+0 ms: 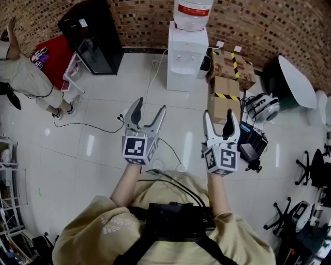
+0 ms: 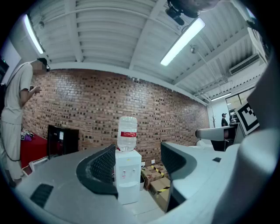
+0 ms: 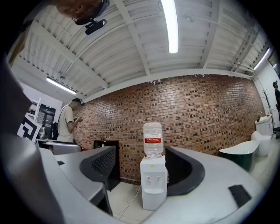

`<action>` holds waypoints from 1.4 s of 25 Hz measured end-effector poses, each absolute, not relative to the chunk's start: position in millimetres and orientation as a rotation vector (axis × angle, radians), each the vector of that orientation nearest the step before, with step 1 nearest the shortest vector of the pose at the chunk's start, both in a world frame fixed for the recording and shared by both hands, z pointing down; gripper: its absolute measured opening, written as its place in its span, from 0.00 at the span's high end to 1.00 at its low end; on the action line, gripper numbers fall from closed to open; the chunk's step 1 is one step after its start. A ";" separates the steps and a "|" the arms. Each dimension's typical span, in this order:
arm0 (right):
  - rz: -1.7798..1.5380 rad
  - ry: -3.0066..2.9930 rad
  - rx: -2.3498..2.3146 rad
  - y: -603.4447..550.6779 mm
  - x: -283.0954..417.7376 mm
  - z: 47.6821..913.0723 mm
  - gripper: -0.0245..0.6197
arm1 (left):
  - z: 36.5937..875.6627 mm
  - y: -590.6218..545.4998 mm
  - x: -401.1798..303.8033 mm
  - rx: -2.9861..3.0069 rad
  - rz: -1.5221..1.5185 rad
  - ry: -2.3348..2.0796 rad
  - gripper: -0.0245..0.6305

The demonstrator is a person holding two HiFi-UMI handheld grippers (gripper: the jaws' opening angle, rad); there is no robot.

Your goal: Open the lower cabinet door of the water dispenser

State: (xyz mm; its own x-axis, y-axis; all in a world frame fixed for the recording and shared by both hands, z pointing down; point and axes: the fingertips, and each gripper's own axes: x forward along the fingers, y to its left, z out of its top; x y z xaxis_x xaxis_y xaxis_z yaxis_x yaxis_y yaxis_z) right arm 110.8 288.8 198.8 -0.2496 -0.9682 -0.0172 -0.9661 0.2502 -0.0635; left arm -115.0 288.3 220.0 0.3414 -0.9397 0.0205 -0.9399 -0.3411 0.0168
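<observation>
Bottle [image 1: 192,13] sits atop water dispenser [image 1: 186,57] at far floor edge, fill lvl unclear. Left gripper [image 1: 150,107] + right gripper [image 1: 220,115]: jaws spread wide, nothing held/touched.

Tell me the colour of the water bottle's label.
Red; the label shows best in the right gripper view.

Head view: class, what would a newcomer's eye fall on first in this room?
Two grippers, the left gripper and right gripper, held out at mid-frame, jaws apart and empty. Beyond them a white water dispenser with a bottle on top stands against the brick wall, cardboard boxes to its right.
</observation>
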 end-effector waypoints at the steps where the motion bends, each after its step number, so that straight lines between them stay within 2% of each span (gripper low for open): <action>1: -0.066 2.436 -1.893 288.8 108.1 198.9 0.37 | 220.1 288.3 -118.1 2.552 0.008 -1.787 0.48; 14: -0.046 2.427 -1.925 309.8 53.6 209.4 0.37 | 231.0 297.7 -158.1 2.591 -0.054 -1.715 0.48; 21: -0.104 2.439 -1.974 312.3 46.3 230.9 0.37 | 243.6 291.1 -161.7 2.587 -0.040 -1.661 0.48; 35: -0.145 2.476 -1.943 186.1 72.9 256.8 0.37 | 265.2 183.0 -142.4 2.547 0.005 -1.690 0.48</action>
State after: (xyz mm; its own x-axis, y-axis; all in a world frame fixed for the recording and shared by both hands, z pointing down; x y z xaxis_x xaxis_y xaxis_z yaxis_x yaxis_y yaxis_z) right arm 72.9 186.1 256.8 -0.2395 -0.9688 0.0641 -0.9696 0.2353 -0.0664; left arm -142.4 183.0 265.2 0.3898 -0.9196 0.0500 -0.9199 -0.3862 0.0688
